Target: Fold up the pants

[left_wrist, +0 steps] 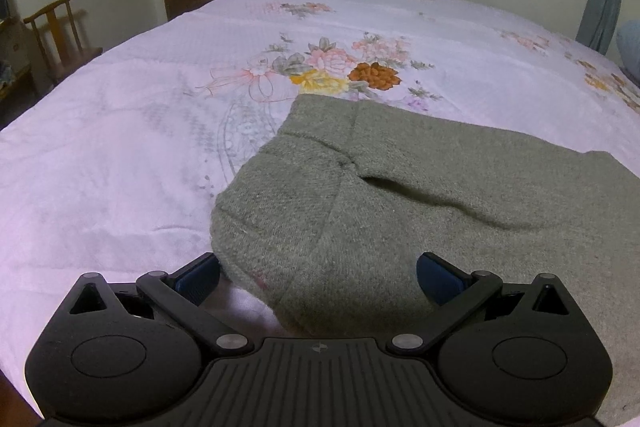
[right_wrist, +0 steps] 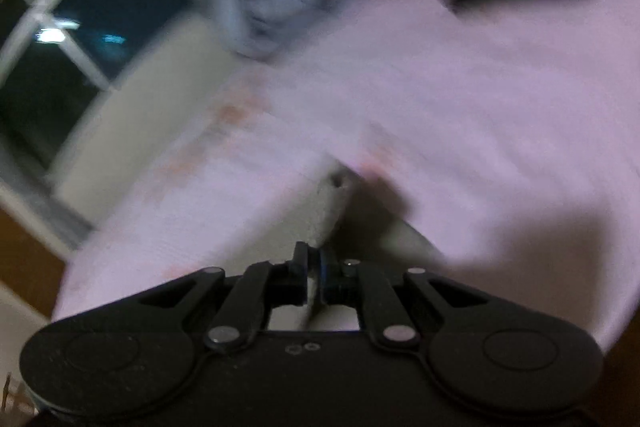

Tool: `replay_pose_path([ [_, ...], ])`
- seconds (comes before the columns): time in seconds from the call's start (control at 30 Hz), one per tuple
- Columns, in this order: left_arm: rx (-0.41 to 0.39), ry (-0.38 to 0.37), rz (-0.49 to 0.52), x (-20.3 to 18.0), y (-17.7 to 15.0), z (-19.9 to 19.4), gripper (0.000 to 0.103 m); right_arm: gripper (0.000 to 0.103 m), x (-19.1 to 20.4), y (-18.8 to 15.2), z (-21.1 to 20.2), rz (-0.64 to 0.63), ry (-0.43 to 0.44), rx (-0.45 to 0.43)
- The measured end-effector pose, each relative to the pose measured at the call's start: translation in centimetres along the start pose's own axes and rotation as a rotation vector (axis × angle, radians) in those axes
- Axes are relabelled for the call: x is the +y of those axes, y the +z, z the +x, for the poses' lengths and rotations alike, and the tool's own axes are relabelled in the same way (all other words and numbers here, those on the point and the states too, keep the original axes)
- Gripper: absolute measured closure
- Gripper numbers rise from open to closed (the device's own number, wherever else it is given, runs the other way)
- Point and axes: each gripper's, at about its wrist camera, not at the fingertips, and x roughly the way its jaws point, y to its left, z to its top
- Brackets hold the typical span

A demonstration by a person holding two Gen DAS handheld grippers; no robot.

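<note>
The bed (left_wrist: 120, 131) carries the grey-green pants (left_wrist: 400, 195) near its front edge, already doubled at least 1 time, I judge. The left gripper (left_wrist: 318, 277) gapes wide over them, empty. The right gripper (right_wrist: 313, 277) pinches pale cloth; blur hides which.

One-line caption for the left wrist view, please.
Open left gripper straddles the near edge of gray-green knit pants lying on a floral bedsheet.
</note>
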Motion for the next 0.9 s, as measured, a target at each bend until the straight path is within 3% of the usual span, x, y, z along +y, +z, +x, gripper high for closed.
replay_pose_path([
  [0.1,-0.009,0.001,-0.008,0.0,-0.3,-0.1,0.000,0.103,3.9,2.5,-2.5,-0.109,0.117,-0.119],
  [0.17,-0.017,-0.003,-0.020,0.2,-0.5,-0.1,0.000,0.103,3.4,2.7,-3.1,-0.114,0.120,-0.142],
  [0.23,-0.020,-0.011,-0.038,0.4,-0.7,0.0,0.000,0.103,-0.4,1.5,-1.7,-0.014,0.038,-0.064],
  [0.3,-0.018,-0.017,-0.048,0.5,-0.8,0.0,0.000,0.103,-4.8,-0.7,0.1,0.121,-0.045,0.071],
  [0.37,-0.018,-0.015,-0.035,0.5,-0.8,0.0,0.000,0.102,-6.1,-2.1,-0.5,0.194,-0.027,0.057],
  [0.4,-0.014,-0.014,-0.034,0.5,-0.8,0.0,0.000,0.092,-6.1,-2.5,-0.9,0.216,-0.010,0.041],
  [0.43,-0.009,-0.013,-0.032,0.4,-0.7,0.0,0.000,0.059,-6.0,-2.9,-1.3,0.224,-0.002,0.035],
  [0.47,-0.007,-0.012,-0.027,0.4,-0.6,0.1,0.000,0.038,-5.6,-3.1,-1.5,0.217,-0.016,0.036],
  [0.5,-0.007,-0.012,-0.025,0.3,-0.7,0.1,0.000,0.039,-5.6,-3.5,-1.8,0.223,-0.006,0.032],
  [0.57,-0.009,-0.011,-0.025,0.3,-0.6,0.0,0.000,0.059,-6.6,-3.8,-1.7,0.266,0.031,0.053],
  [0.63,-0.012,-0.013,-0.030,0.3,-0.7,0.0,0.000,0.068,-7.4,-3.6,-1.0,0.315,0.030,0.045],
  [0.73,-0.021,-0.015,-0.031,0.3,-0.8,-0.2,0.000,0.069,-8.1,-3.3,0.2,0.340,0.032,0.033],
  [0.9,-0.051,0.000,-0.025,0.0,-1.1,-1.1,0.000,0.069,-8.7,-3.4,1.8,0.400,-0.064,0.068],
])
